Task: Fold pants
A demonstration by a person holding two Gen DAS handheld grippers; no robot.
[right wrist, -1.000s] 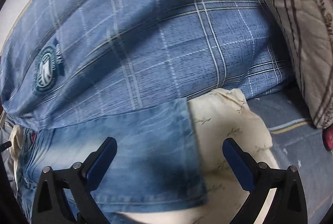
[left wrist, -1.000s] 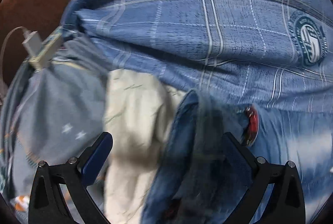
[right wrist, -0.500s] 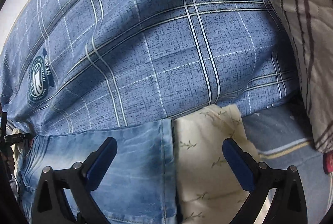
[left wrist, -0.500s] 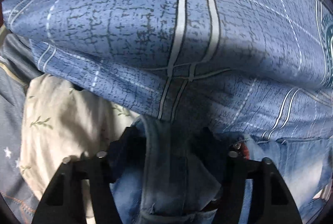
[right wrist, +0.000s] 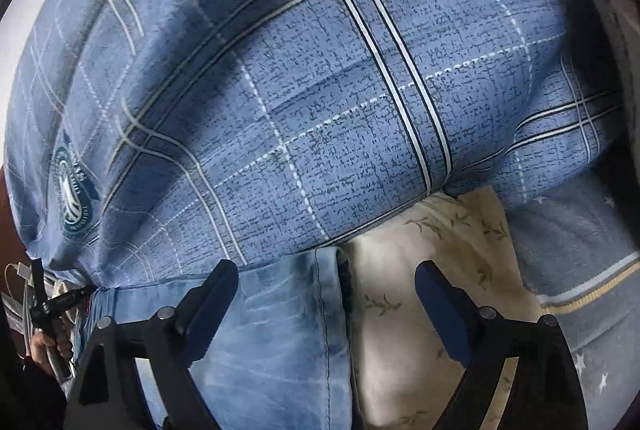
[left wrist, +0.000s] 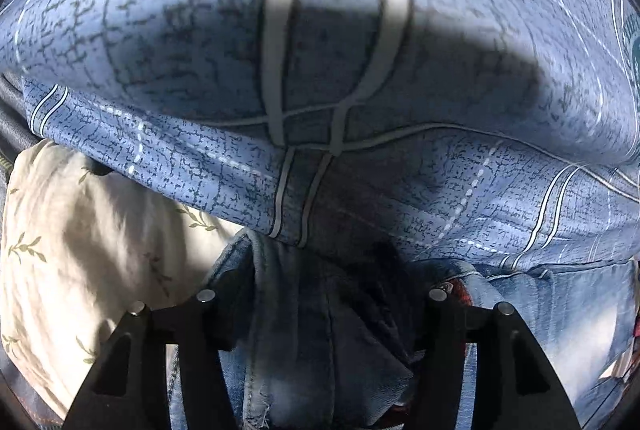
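The pants are light blue jeans [left wrist: 320, 330] lying on a cream leaf-print cloth, up against a big blue plaid pillow. In the left wrist view my left gripper [left wrist: 320, 314] is shut on a bunched fold of the jeans near the waist; the fabric hides the pads. In the right wrist view the jeans [right wrist: 280, 342] lie flat with a straight edge between the fingers. My right gripper [right wrist: 324, 294] is open and empty, straddling that edge just above it, its left pad over denim and its right pad over the cream cloth.
The blue plaid pillow [right wrist: 320, 90] [left wrist: 320, 50] fills the far side of both views. The cream leaf-print cloth [right wrist: 420, 290] [left wrist: 80, 250] lies under the jeans. A blue star-print sheet [right wrist: 580, 250] is at the right. The other hand-held gripper [right wrist: 48, 314] shows at far left.
My left gripper closed on the jeans fold and pushed toward the pillow. My right gripper moved forward and lower, closer to the jeans edge, staying open.
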